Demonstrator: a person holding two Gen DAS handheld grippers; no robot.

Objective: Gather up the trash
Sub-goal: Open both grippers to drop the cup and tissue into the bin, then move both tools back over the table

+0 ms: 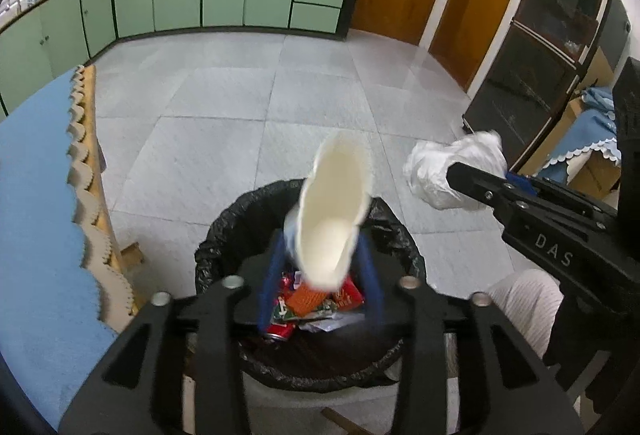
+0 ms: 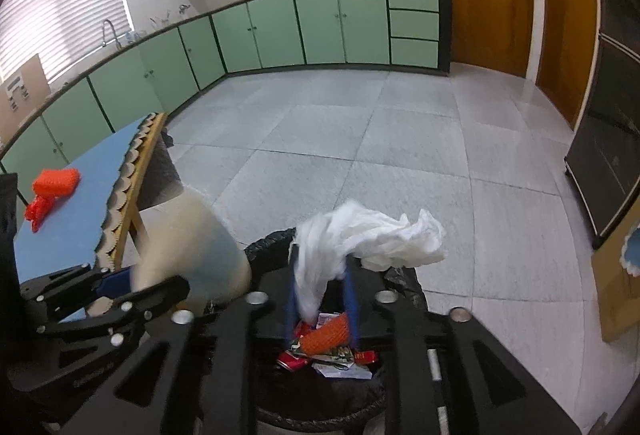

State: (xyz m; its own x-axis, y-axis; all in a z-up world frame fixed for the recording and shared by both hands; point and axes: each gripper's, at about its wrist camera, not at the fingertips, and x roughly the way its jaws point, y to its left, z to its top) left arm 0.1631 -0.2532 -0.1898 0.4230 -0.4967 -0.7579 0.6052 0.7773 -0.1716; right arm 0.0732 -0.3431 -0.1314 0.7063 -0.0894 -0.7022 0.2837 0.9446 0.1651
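A bin lined with a black bag stands on the floor below both grippers; it holds red and orange wrappers and paper. My left gripper is over the bin, its blue fingers either side of a white paper cup that looks blurred. The cup also shows in the right wrist view. My right gripper is shut on a crumpled white plastic bag above the bin's rim.
A table with a blue cloth stands left of the bin; an orange-red mesh item lies on it. Green cabinets line the far wall. A dark cabinet stands at the right.
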